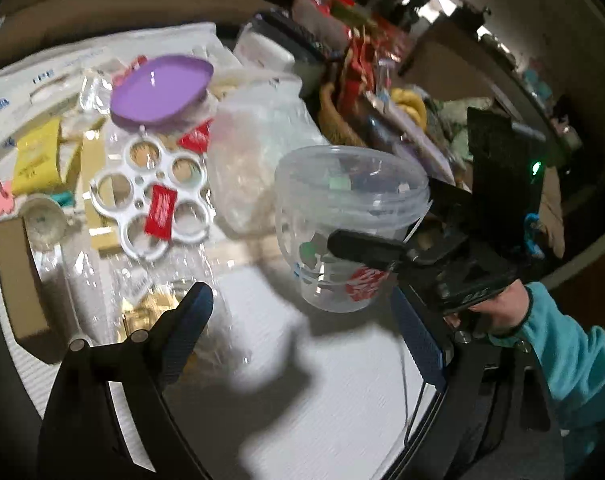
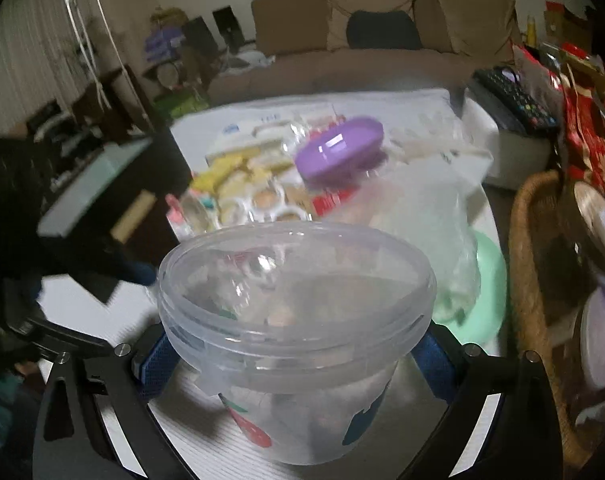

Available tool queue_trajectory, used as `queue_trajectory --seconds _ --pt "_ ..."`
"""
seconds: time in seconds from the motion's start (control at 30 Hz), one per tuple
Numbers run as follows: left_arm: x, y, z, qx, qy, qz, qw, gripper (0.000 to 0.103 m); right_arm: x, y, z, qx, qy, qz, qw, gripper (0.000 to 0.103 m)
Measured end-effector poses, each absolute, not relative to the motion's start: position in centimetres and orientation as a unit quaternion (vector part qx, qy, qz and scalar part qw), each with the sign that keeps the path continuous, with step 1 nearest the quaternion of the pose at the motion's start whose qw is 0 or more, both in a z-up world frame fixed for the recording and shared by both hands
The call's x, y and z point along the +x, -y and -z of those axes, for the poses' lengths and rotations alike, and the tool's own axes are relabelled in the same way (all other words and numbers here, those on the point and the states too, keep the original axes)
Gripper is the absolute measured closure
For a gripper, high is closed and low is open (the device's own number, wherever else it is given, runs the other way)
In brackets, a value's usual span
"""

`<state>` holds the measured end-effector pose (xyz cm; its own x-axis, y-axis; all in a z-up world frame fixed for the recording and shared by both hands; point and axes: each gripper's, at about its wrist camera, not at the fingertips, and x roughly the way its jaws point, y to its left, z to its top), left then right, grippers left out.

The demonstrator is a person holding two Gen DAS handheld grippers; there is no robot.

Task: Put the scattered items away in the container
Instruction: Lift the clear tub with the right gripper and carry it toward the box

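Almost nothing reads cleanly — both views are blurred. A white flat package at the far left of the table carries blue print, three characters that look like "IPE" beside a small blue logo, not surely legible. The red packets and yellow packets bear markings too smeared to read.

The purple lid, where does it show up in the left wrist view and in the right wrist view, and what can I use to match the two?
Left wrist view: the purple lid sits upper left, tilted on the clutter, just above the white ring holder.
Right wrist view: the purple lid sits upper centre, beyond the clear container.
Shared landmark: the clear container, centre right in the left view, held by the right gripper.
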<state>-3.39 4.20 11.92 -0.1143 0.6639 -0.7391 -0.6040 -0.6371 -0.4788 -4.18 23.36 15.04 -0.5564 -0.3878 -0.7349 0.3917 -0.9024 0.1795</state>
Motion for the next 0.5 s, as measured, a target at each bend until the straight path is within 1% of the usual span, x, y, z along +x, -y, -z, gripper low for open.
queue_trajectory --seconds 0.1,0.17,0.27,0.37,0.5 --pt "-3.2 -3.2 -11.6 -0.525 0.021 -0.74 0.42 0.013 -3.0 -23.2 -13.5 0.432 -0.021 0.877 0.21 0.002" --pt "-3.7 -1.7 -11.4 -0.53 0.004 -0.751 0.393 0.013 -1.8 -22.7 -13.0 0.445 -0.039 0.873 0.195 0.002" --pt "-4.6 0.7 -11.4 -0.532 0.052 -0.754 0.382 0.013 0.1 -22.2 -12.4 0.456 -0.054 0.865 0.203 0.002" --pt "-5.1 1.2 -11.6 -0.523 0.09 -0.75 0.396 0.013 1.1 -21.4 -12.6 0.46 -0.075 0.861 0.205 0.002" --pt "-4.8 -0.9 -10.7 -0.536 0.086 -0.73 0.416 0.013 1.6 -21.4 -12.8 0.47 -0.073 0.856 0.204 0.002"
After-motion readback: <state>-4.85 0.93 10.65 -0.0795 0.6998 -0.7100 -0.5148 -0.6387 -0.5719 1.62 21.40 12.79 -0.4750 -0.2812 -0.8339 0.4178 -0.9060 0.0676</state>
